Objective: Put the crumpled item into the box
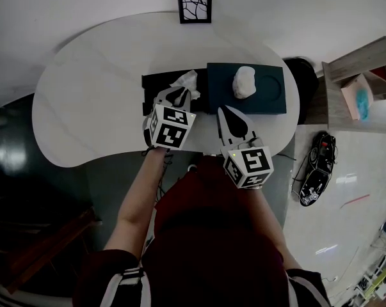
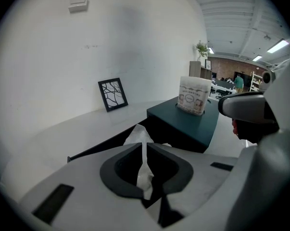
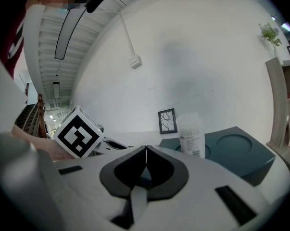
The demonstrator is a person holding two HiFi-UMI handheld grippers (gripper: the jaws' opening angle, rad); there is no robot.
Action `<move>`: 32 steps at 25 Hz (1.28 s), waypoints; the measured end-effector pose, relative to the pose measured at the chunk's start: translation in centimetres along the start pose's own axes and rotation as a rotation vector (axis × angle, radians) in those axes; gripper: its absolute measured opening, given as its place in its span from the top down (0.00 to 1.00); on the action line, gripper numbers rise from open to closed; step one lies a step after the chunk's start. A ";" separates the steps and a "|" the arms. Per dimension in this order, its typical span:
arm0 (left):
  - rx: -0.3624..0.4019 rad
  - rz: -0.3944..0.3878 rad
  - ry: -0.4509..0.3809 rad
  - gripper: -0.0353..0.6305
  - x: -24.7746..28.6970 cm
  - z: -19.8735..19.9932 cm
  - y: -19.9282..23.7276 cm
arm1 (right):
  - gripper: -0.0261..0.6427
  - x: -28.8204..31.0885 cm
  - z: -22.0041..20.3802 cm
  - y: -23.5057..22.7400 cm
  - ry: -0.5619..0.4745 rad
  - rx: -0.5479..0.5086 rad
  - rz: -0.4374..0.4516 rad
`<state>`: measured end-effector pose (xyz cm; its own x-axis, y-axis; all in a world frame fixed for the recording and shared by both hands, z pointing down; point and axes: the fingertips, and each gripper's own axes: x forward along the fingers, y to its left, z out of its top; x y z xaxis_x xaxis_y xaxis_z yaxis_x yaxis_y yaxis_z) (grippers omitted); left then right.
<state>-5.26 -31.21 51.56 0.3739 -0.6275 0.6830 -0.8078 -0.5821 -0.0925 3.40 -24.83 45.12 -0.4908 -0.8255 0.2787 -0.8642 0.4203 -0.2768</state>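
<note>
A white crumpled tissue (image 1: 187, 80) is pinched in my left gripper (image 1: 179, 93), which is shut on it just above the open black box (image 1: 155, 85) on the white table. In the left gripper view the tissue (image 2: 141, 137) sticks up between the closed jaws of the left gripper (image 2: 144, 150), with the black box (image 2: 113, 143) right behind them. My right gripper (image 1: 226, 111) hangs near the table's front edge, in front of the dark teal box (image 1: 269, 94). Its jaws are shut with nothing in them, as the right gripper (image 3: 145, 149) shows in its own view.
A white tissue pack (image 1: 243, 82) stands on the dark teal box. A framed picture (image 1: 194, 4) leans on the wall behind the table (image 1: 90, 101). A black chair (image 1: 303, 75) and a wooden shelf (image 1: 356, 85) stand to the right, and a black toy car (image 1: 317, 168) lies on the floor.
</note>
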 end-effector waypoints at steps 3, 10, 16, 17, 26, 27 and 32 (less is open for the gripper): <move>-0.006 -0.003 0.008 0.90 0.1 -0.1 0.0 | 0.94 0.1 0.0 0.0 -0.001 0.001 0.004; -0.026 -0.018 -0.004 0.90 0.0 0.1 0.0 | 0.94 -0.1 0.0 -0.1 -0.001 0.004 0.006; -0.058 -0.008 -0.040 0.90 -0.7 0.5 -0.1 | 0.94 -0.2 0.2 0.1 -0.008 0.002 0.020; -0.059 -0.006 -0.046 0.90 -1.0 0.7 -0.1 | 0.94 -0.2 0.3 0.2 -0.009 0.001 0.023; -0.118 0.031 -0.116 0.90 -3.8 1.4 0.5 | 0.94 -0.3 0.8 1.5 -0.021 -0.018 0.057; -0.127 0.034 -0.119 0.90 -4.2 1.3 0.6 | 0.94 -0.3 0.9 1.7 -0.023 -0.021 0.059; -0.160 0.052 -0.157 0.90 -6.0 0.9 1.0 | 0.94 -0.5 1.2 2.4 -0.031 -0.034 0.072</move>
<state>-7.89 -28.49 46.72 0.3865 -0.7343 0.5580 -0.8850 -0.4656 0.0003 1.68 -23.82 43.17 -0.5482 -0.8038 0.2310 -0.8305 0.4908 -0.2634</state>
